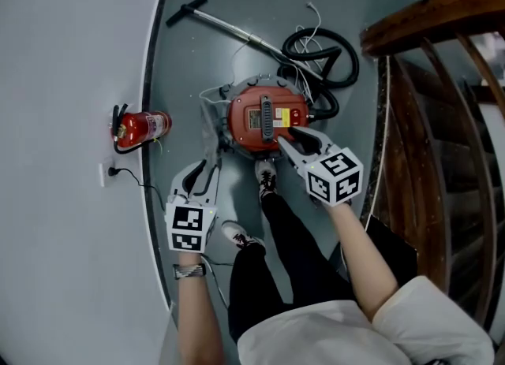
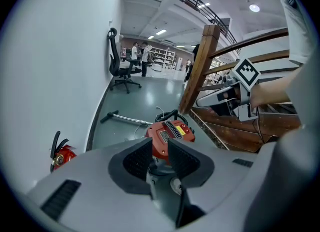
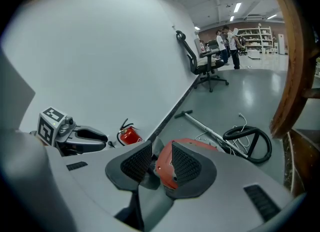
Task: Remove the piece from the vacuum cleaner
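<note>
A vacuum cleaner with a red lid (image 1: 267, 121) stands on the grey floor just beyond the person's shoes. Its black hose (image 1: 319, 52) is coiled behind it, and a metal wand (image 1: 229, 28) lies further back. My right gripper (image 1: 286, 136) hangs over the lid's right front edge, jaws apart and nothing between them. My left gripper (image 1: 199, 173) is lower left of the vacuum, beside its grey base, and is open and empty too. In the right gripper view the lid (image 3: 197, 145) shows beyond the parted pads (image 3: 186, 165). The left gripper view has the vacuum (image 2: 170, 135) further off.
A red fire extinguisher (image 1: 142, 127) stands against the curved white wall (image 1: 71, 80) at the left. A wooden stair railing (image 1: 442, 119) runs along the right side. The person's legs and shoes (image 1: 267, 178) are right before the vacuum. An office chair (image 2: 120, 65) stands far back.
</note>
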Action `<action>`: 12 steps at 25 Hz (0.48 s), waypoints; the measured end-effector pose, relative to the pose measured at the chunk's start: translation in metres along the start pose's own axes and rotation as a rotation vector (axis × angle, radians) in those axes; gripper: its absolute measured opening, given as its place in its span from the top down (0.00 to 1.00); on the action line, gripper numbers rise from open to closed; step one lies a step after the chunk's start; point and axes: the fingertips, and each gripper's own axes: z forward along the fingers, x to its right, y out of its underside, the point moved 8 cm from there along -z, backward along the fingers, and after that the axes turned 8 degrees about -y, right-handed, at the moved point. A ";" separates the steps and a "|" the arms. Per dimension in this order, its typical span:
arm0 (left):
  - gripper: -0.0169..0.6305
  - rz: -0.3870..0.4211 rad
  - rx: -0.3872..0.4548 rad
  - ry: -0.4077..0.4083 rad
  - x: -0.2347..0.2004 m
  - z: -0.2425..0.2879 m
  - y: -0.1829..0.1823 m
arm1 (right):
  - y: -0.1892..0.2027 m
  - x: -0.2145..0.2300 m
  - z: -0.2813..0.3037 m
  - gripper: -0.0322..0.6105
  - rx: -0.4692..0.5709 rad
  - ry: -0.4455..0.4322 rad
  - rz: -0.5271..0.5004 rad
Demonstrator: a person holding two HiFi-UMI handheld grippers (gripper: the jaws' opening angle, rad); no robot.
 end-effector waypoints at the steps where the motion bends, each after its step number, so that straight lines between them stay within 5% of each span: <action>1: 0.83 0.001 -0.004 0.001 -0.001 0.006 0.004 | 0.005 0.004 0.006 0.76 -0.009 -0.002 0.005; 12: 0.79 -0.009 -0.061 -0.008 -0.009 0.064 0.044 | 0.051 0.052 0.056 0.70 -0.092 -0.040 0.091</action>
